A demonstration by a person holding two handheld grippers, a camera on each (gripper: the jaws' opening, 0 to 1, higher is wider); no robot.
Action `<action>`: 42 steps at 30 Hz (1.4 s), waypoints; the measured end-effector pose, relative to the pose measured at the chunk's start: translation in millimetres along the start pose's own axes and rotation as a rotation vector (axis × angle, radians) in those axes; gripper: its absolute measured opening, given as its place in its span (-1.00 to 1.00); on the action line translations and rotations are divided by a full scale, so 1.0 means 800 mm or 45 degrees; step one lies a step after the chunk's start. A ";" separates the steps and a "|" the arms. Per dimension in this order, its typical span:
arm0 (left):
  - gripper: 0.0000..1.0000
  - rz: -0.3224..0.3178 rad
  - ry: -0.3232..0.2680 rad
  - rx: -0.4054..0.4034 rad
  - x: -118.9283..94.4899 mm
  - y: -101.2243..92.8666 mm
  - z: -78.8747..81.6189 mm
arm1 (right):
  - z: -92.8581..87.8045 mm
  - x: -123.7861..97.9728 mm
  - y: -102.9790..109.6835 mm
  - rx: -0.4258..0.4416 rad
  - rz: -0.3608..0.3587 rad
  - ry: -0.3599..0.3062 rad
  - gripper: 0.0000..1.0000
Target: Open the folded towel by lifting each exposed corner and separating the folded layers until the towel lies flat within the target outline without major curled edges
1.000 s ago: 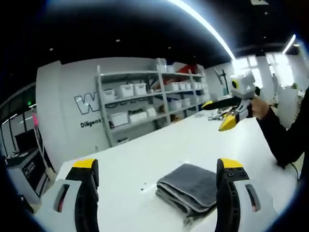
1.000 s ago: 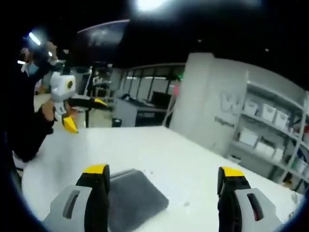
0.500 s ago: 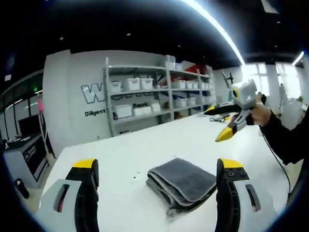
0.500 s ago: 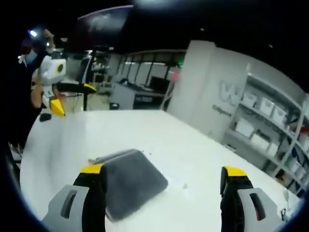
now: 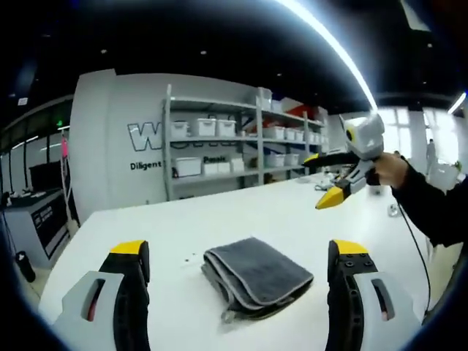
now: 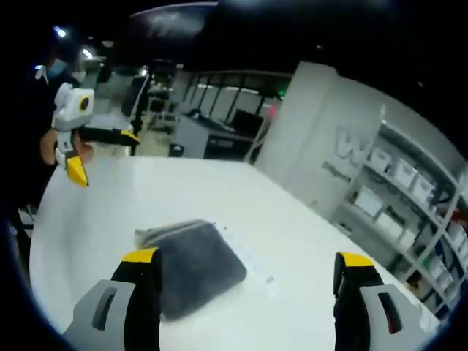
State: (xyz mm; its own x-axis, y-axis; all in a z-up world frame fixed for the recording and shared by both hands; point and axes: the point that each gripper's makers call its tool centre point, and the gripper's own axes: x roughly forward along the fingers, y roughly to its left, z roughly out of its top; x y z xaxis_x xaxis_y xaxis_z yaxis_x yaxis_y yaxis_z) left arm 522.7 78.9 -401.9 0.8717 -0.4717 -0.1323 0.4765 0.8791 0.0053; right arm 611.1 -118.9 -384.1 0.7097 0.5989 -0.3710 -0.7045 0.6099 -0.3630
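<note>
- On a white surface (image 5: 219,219) lies a grey towel (image 5: 254,276), folded into a thick, layered rectangle — its stacked edges face the camera in the left gripper view.
- Left gripper (image 5: 238,292): its two yellow-tipped fingers (image 5: 130,252) stand wide apart with nothing between them but air; the towel sits on the surface beyond and between them, not touched.
- Right gripper (image 6: 245,292): its fingers (image 6: 142,259) are also spread apart and hold nothing. From this side the towel (image 6: 196,263) lies close to the left-hand finger, partly hidden behind it.
- Each gripper shows in the other's view, held up above the surface by a hand (image 5: 391,170) in a dark sleeve (image 5: 431,208), well apart from the towel.
- Behind the surface stands a grey shelf unit (image 5: 234,150) with white bins, against a white wall carrying partly hidden lettering.
- A long ceiling light (image 5: 329,44) runs overhead — bright against a dark ceiling.
</note>
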 end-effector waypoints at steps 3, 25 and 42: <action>0.98 -0.004 0.015 0.011 -0.002 -0.001 -0.003 | 0.005 -0.003 -0.001 -0.027 -0.002 -0.006 0.98; 0.95 -0.054 -0.106 -0.304 -0.013 -0.050 -0.008 | -0.004 0.028 -0.004 -0.105 0.251 0.211 0.93; 0.97 -0.079 -0.148 -0.599 -0.012 -0.074 -0.020 | -0.021 0.026 0.012 -0.226 0.401 0.431 0.72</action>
State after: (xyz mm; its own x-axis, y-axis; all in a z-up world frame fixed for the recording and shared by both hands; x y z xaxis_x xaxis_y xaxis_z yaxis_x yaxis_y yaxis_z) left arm 484.0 32.5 -417.1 0.8630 -0.5051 -0.0069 0.4481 0.7719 -0.4509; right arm 619.1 -109.6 -409.6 0.4401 0.5199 -0.7321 -0.8958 0.3108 -0.3178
